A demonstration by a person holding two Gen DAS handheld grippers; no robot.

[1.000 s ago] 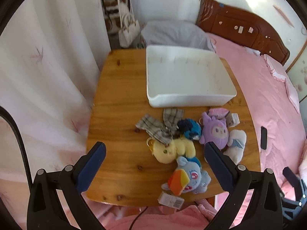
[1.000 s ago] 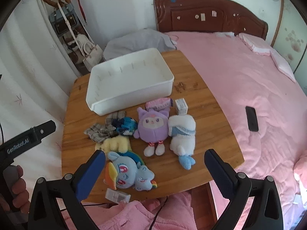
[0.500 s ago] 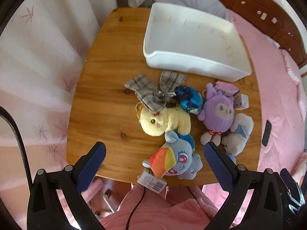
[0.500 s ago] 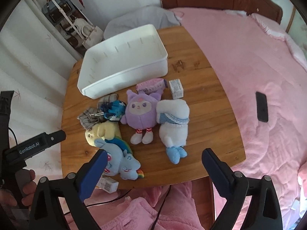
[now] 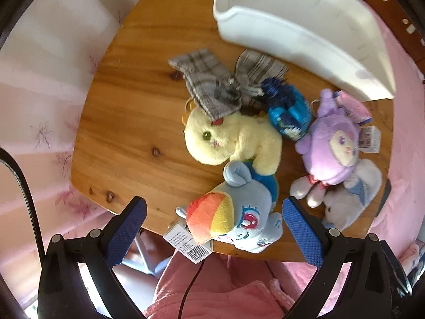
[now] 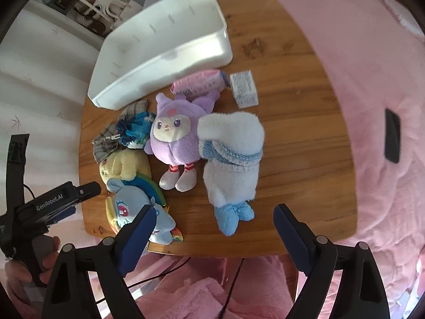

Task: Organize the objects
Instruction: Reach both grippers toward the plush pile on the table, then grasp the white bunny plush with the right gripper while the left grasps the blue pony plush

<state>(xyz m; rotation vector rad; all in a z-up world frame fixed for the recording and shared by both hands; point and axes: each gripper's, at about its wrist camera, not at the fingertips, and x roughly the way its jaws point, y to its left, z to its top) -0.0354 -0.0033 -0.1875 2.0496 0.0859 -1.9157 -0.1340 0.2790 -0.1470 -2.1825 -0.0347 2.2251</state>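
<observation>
So both grippers have dropped a lot closer to the table over the last second, the toys fill way more of each view now. The left gripper [image 5: 213,219] has its jaws wide apart and it's lined up right over the blue pony plush [image 5: 239,212] at the near edge of the wooden table [image 5: 119,122], its paper tag hanging off the edge. The right gripper [image 6: 212,226] is also spread open, holding nothing, with the white plush [image 6: 231,156] and its blue feet sitting just ahead of the gap.

The white bin [image 6: 162,50] at the far side of the table has nothing in it that I can see, so none of the sorting is done yet. The yellow plush [image 5: 231,141], purple plush [image 6: 175,133], the plaid cloth [image 5: 212,85] and the small blue toy [image 5: 288,114] are all bunched together touching each other just in front of the bin.

My read: the descent means each hand has picked its target, pony for the left, white one for the right. Pony overlaps the yellow one a bit, so it might drag that along
</observation>
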